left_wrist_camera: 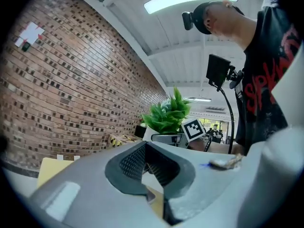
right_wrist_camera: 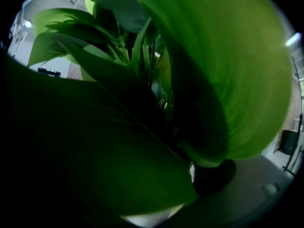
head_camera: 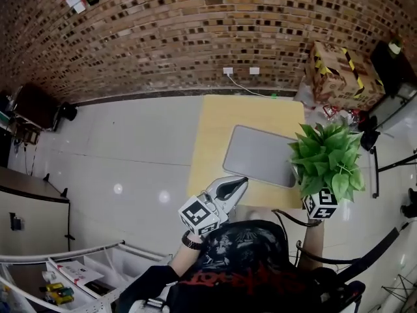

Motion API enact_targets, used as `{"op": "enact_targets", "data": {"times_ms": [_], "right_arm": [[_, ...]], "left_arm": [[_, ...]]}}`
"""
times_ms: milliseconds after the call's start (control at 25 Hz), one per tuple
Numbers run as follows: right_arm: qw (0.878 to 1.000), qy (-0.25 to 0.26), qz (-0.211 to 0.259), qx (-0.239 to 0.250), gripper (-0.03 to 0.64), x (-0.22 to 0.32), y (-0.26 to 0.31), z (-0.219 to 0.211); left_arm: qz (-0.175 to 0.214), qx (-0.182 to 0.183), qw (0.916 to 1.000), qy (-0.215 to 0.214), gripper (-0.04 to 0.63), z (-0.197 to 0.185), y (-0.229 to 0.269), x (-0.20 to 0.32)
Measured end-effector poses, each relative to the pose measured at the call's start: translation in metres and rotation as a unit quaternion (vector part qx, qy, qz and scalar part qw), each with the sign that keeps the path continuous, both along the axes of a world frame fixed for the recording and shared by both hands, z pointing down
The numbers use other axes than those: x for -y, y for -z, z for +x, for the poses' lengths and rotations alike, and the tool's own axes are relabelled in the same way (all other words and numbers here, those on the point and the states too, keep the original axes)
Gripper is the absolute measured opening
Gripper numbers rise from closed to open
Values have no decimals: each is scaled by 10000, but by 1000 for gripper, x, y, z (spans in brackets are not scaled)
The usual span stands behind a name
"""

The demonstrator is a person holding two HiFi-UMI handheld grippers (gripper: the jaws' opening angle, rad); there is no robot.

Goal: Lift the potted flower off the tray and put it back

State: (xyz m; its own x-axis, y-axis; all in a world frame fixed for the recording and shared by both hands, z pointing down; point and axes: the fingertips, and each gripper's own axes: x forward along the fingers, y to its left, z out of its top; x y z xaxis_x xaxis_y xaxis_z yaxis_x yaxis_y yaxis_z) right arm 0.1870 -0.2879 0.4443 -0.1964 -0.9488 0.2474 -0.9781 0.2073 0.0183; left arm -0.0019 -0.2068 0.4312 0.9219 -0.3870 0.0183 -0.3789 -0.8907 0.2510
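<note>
The potted flower [head_camera: 328, 156], a bushy green plant, hangs in the air over the table's right edge, off the grey tray [head_camera: 257, 154]. My right gripper [head_camera: 322, 197] is under its leaves, shut on the pot, which the foliage hides. In the right gripper view the leaves [right_wrist_camera: 213, 70] fill almost everything, and one dark fingertip [right_wrist_camera: 216, 175] shows below them. My left gripper [head_camera: 236, 184] hovers at the near edge of the yellow table [head_camera: 212, 142], shut with nothing in it. The left gripper view shows its jaws [left_wrist_camera: 152, 163] together, with the plant [left_wrist_camera: 168, 113] beyond them.
A cardboard box [head_camera: 339, 74] with striped tape sits on the floor at the back right. Wall sockets [head_camera: 228, 71] with a cable are behind the table. Stands and cables crowd the right side. A desk and bins [head_camera: 58, 285] are at the lower left.
</note>
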Motion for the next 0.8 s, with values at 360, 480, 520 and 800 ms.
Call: {"op": "enact_targets", "data": {"times_ms": [360, 480, 520, 800], "right_arm": [[9904, -152, -1269, 533, 543, 41, -242, 15], [9823, -286, -1829, 295, 543, 71, -317, 4], [9811, -248, -1903, 237, 546, 78, -332, -5], [9832, 129, -1819, 103, 562, 102, -330, -35]], "left_arm": [[-1117, 340, 9891, 899, 4, -19, -51, 5], [-1433, 618, 9748, 1593, 5, -46, -76, 1], [-1434, 659, 9719, 1745, 3, -54, -77, -2], [-1414, 911, 9612, 2185, 3, -84, -83, -11]]}}
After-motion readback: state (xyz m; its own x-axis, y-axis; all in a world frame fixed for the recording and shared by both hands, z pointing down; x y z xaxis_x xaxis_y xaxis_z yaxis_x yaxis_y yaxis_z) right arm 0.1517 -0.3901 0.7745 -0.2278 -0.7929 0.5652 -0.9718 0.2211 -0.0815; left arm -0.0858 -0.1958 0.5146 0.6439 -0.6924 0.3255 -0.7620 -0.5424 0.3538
